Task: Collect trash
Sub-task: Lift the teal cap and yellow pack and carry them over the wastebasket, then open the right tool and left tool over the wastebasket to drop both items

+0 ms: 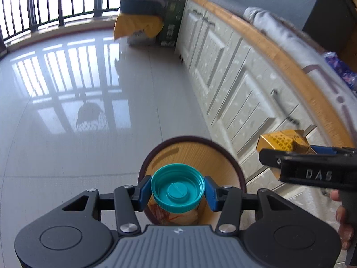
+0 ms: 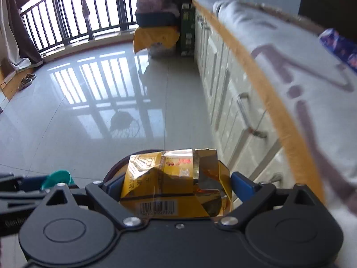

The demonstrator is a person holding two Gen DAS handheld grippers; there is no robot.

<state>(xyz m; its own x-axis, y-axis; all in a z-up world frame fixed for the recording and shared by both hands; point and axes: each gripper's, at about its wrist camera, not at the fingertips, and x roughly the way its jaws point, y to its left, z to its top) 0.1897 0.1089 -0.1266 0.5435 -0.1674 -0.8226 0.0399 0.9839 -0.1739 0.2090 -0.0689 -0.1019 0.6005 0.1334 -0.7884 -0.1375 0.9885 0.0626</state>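
While the left tongs are clamped by their blue pads on a teal bottle cap, they hang directly over the open mouth of a round wastebasket with a dark rim and tan inside, which stands on the glossy tiled floor. To the right of the wastebasket, the right tongs are clamped on a crumpled gold carton with a barcode, held just above the basket's rim, and a hand grips their handle. Further right of the wastebasket runs a white cabinet under a wood-edged counter draped with a pale cloth.
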